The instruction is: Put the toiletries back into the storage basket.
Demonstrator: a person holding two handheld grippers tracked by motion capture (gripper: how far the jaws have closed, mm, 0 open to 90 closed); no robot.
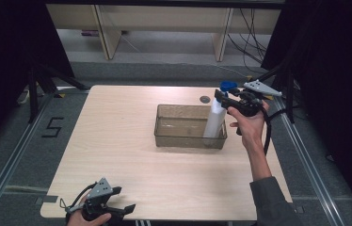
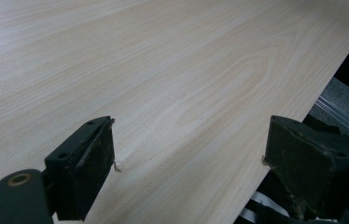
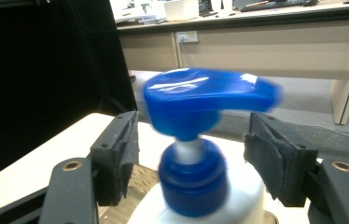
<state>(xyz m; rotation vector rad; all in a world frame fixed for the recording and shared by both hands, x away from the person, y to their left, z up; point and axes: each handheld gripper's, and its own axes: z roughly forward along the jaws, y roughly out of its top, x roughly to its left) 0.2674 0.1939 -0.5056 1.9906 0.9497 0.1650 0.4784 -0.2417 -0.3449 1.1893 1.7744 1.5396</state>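
The right tongs (image 3: 191, 154) stand open around the blue collar of the upright pump bottle (image 1: 214, 123), directly between the jaws, while the far-off left tongs (image 2: 189, 158) wait open and empty.

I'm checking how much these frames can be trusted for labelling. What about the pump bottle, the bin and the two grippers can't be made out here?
- Pump bottle: its base, high view, behind the tinted bin wall; pump head blurred, right gripper view.
- Right gripper: pad contact with the bottle, hidden behind the collar.
- Left gripper: cut by the bottom edge, high view.
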